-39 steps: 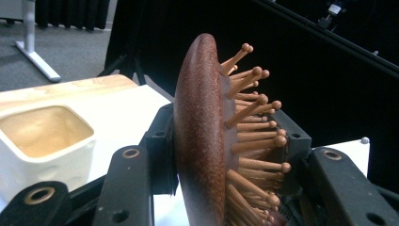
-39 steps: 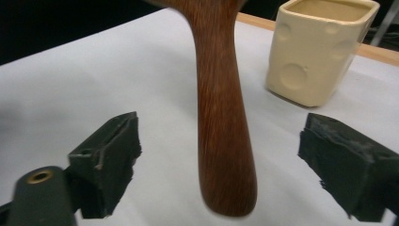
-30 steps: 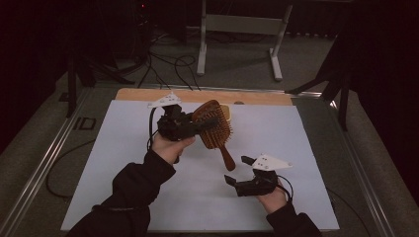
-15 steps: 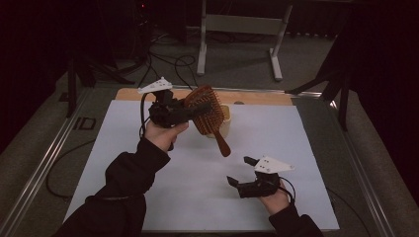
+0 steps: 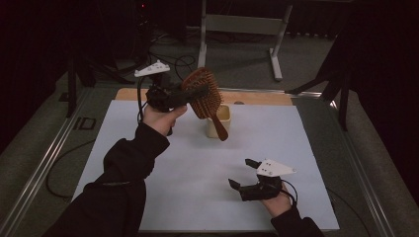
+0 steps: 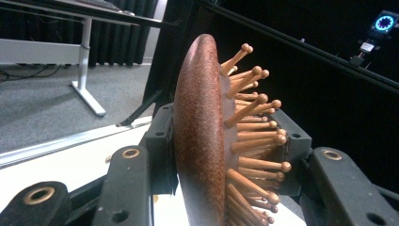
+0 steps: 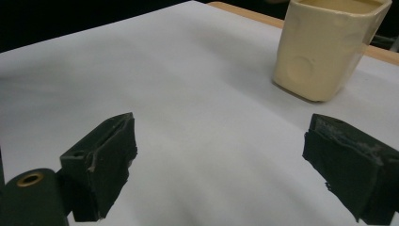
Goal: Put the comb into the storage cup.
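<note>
Where claw (image 5: 197, 94) clamps: hairbrush (image 5: 205, 96) head.

hairbrush (image 5: 203, 95) above cup (image 5: 218, 121), perhaps touching, right gripper (image 5: 242, 174) nearer

You see a reddish-brown speckled wooden paddle hairbrush (image 6: 200, 141) with smooth, ball-tipped wooden pins, centre frame. Upper right in the right gripper view sits a cream, smooth, matt plastic cup (image 7: 324, 47) on matt white paper-like sheet (image 7: 188, 84).

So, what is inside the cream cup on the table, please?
In the high view the hairbrush, held in the left gripper, hangs in front of the cream cup and its handle covers the opening. The right gripper view shows the rim alone, so the contents stay hidden.
</note>
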`<action>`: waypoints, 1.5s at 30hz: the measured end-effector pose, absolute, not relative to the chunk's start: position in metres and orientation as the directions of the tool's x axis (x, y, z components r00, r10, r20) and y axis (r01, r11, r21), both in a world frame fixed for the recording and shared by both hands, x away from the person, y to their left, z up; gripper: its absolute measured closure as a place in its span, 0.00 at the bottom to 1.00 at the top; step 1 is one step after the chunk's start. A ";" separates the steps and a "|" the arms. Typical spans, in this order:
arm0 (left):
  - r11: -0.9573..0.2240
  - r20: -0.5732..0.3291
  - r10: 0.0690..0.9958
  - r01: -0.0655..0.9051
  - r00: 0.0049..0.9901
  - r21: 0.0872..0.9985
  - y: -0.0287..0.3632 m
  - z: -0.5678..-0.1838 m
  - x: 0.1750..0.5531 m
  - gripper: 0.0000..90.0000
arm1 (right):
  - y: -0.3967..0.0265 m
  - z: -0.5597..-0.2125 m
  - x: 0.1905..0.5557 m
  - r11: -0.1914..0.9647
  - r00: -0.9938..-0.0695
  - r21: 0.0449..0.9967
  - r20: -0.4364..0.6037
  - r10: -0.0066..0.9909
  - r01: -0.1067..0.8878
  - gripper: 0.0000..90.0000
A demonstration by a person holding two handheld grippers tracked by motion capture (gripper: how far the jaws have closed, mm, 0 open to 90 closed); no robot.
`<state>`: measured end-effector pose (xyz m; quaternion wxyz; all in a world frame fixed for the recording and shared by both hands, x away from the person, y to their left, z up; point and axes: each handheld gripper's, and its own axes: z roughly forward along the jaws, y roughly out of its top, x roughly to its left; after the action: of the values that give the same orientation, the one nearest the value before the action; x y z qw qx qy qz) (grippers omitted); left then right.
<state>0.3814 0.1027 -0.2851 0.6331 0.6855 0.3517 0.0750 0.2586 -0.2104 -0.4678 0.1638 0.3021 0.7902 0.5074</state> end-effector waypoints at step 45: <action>0.072 -0.296 0.747 0.371 0.594 0.926 0.069 -0.322 0.456 0.59 | -0.222 -0.470 0.259 0.295 -0.765 0.909 0.040 0.643 0.295 0.11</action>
<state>0.4565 0.0694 -0.3216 0.5981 0.6629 0.4220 0.1572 0.2589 -0.2222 -0.4704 0.1695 0.2983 0.7865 0.5135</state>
